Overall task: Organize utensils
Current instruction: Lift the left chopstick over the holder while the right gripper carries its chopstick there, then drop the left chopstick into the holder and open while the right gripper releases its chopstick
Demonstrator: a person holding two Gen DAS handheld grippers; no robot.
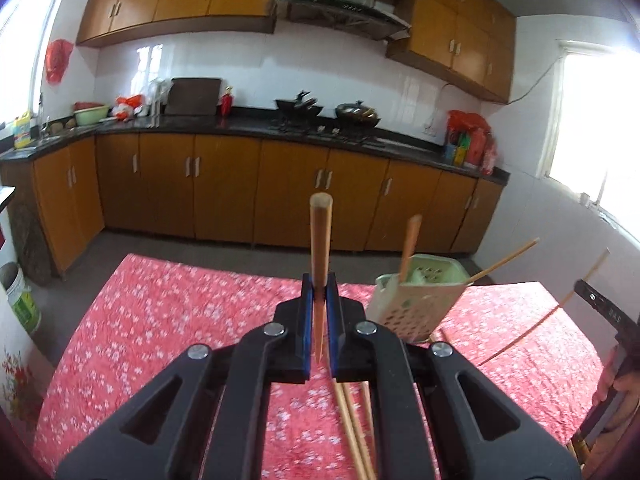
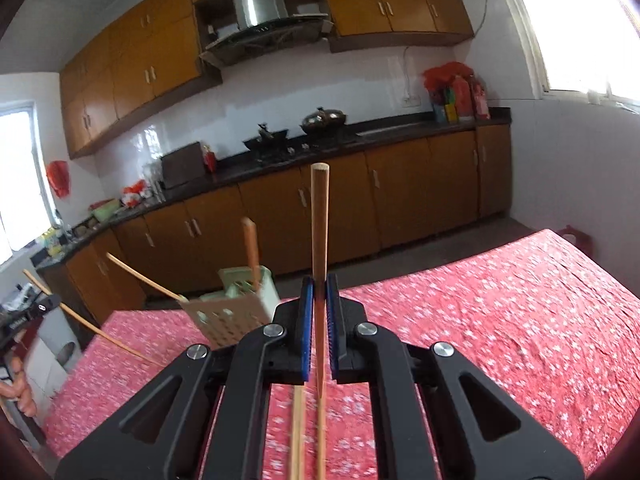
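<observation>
- The left gripper (image 1: 320, 292) is clamping one wooden chopstick (image 1: 320, 240) between its blue pads, thick end sticking up beyond the tips
- The right gripper (image 2: 319, 292) is pinching a second chopstick (image 2: 319, 232) the same way, thick end uppermost
- A pale green holder (image 1: 416, 300) is sitting on the red floral tablecloth (image 1: 180, 320), just right of the left gripper and ahead of it; a wooden handle is standing in it and a thin stick is leaning out
- More loose chopsticks (image 1: 352, 428) are lying on the cloth beneath the left gripper
- In the right wrist view, the holder is appearing just left of the right gripper
</observation>
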